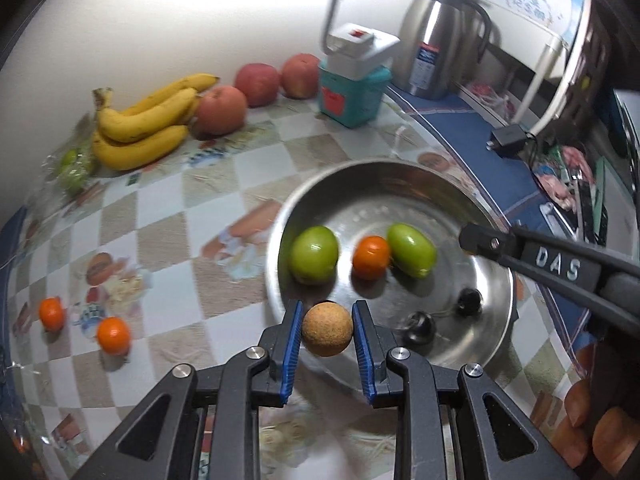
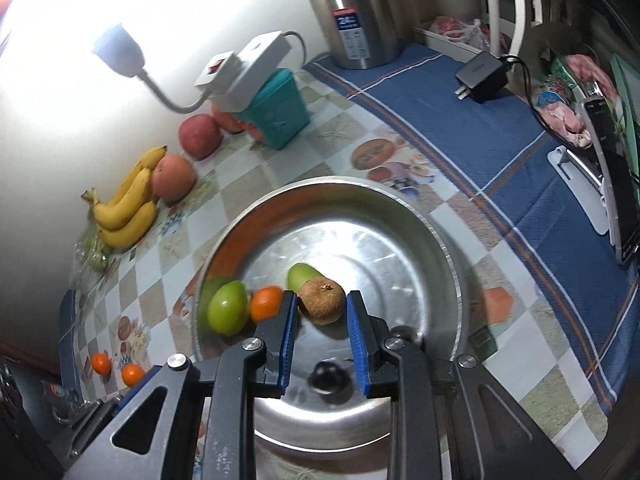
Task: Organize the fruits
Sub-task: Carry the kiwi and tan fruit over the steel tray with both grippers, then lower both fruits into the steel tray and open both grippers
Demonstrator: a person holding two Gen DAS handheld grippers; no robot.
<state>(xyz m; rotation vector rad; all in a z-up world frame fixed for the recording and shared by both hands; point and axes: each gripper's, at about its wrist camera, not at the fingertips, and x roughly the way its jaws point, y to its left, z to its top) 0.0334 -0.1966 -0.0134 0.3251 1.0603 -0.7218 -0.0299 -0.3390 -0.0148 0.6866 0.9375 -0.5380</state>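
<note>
White wall (image 1: 160, 28) behind, washed out by glare from a gooseneck lamp (image 2: 120, 50). Tabletop under a checkered plastic cover (image 1: 160, 216) printed with food pictures, beside a blue plaid cloth (image 2: 460, 120). Steel thermos jug (image 1: 444, 40) near the wall, black power adapter (image 2: 482, 76) on the cloth.

Steel bowl (image 2: 452, 256) sits on counter (image 1: 168, 216), holding two green fruits and a tangerine (image 1: 371, 257) between them. Bananas (image 1: 140, 124) and apples (image 1: 256, 84) line the back wall; kettle (image 1: 440, 40) behind bowl; two tangerines on counter, left of bowl.
</note>
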